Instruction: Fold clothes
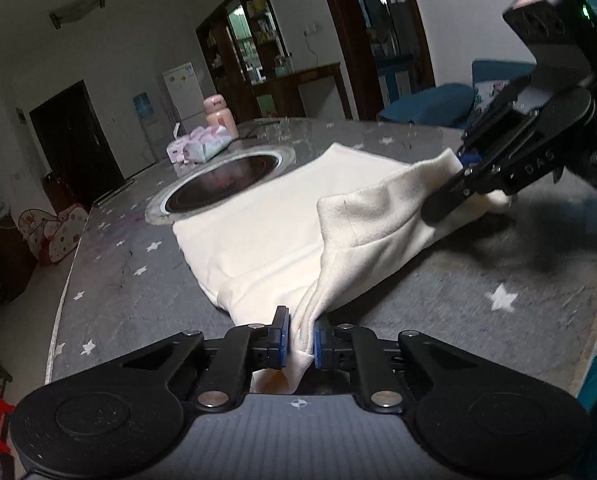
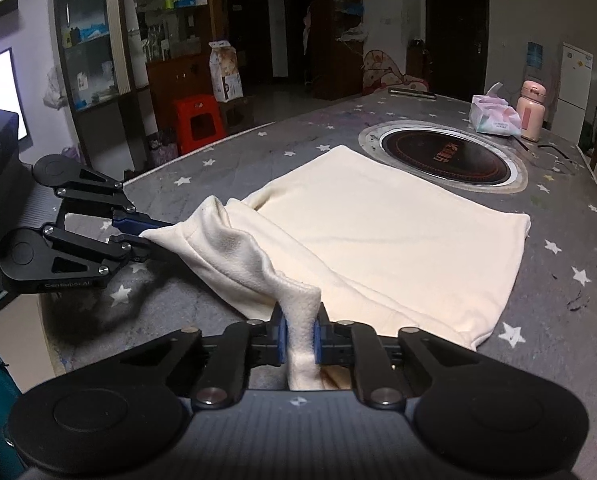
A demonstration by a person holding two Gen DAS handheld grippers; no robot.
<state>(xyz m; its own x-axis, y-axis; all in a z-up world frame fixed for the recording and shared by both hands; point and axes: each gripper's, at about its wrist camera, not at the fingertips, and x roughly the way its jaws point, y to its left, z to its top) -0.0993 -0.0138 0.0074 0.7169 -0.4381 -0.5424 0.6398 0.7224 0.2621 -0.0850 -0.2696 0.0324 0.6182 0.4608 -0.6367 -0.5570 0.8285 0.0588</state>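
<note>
Garment: a cream-white fleecy garment lies spread across the grey star-patterned counter, its far edge close to the round black hob set into the counter top. Most of it lies flat; the near edge is lifted and bunched between the two grippers.

Left gripper: the left gripper is clamped on a gathered corner of the garment, blue pads pressing the cloth from both sides, fabric hanging down behind the fingers. From the right wrist view the same gripper comes in from the left side, low over the counter, with the cloth pinched at its tips.

Right gripper: the right gripper is closed tight on another bunch of the near edge, a ridge of fleece standing up between its pads. In the left wrist view it reaches in from the right, tilted down, holding the far end of the raised fold.

Fold: the stretch of cloth between the two grips is raised off the counter and folded back over the flat part, sagging in the middle.

Behind the hob: a tissue pack and a pink bottle stand just beside each other on the counter.

Room: a red stool sits on the floor beyond the counter edge, and a white fridge stands against the far wall.
</note>
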